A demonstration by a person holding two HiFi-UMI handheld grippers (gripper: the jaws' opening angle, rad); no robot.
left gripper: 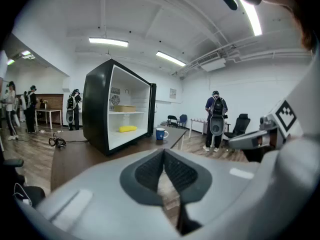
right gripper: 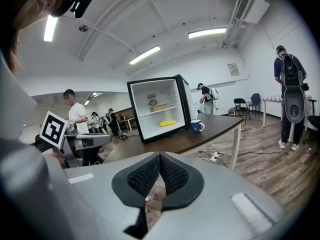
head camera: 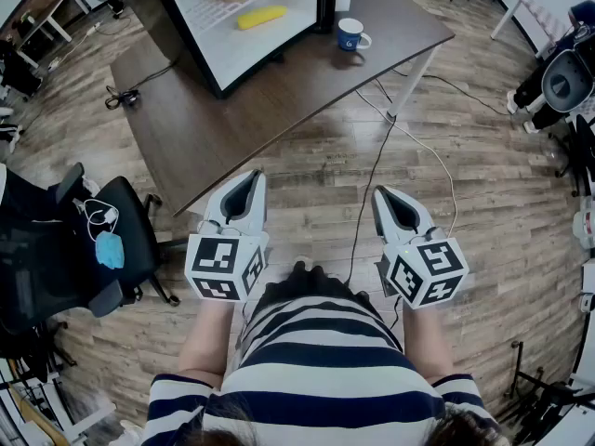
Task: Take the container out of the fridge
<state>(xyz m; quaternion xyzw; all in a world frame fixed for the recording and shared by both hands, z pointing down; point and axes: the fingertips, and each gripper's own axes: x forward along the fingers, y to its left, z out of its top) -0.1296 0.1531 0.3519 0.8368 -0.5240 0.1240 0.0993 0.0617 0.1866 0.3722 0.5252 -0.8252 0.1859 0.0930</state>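
The black mini fridge [head camera: 191, 35] stands open on the brown table [head camera: 232, 110], far ahead of both grippers. A tan container [left gripper: 125, 108] rests on its upper shelf, and it also appears in the right gripper view as the tan container [right gripper: 160, 106]. Below it, on the fridge's lower level, lies a yellow object [head camera: 262, 16]. My left gripper [head camera: 249, 178] and right gripper [head camera: 383, 195] are held side by side over the wooden floor, short of the table's near edge. Each is shut with nothing between its jaws, as the left gripper [left gripper: 164, 151] and right gripper [right gripper: 159, 156] show in their own views.
A blue mug [head camera: 350, 34] sits on the table right of the fridge. A black office chair [head camera: 112, 240] with a blue mask on it stands at my left. A black cable [head camera: 372, 184] runs across the floor between the grippers. A person with a backpack [left gripper: 216, 116] stands further off.
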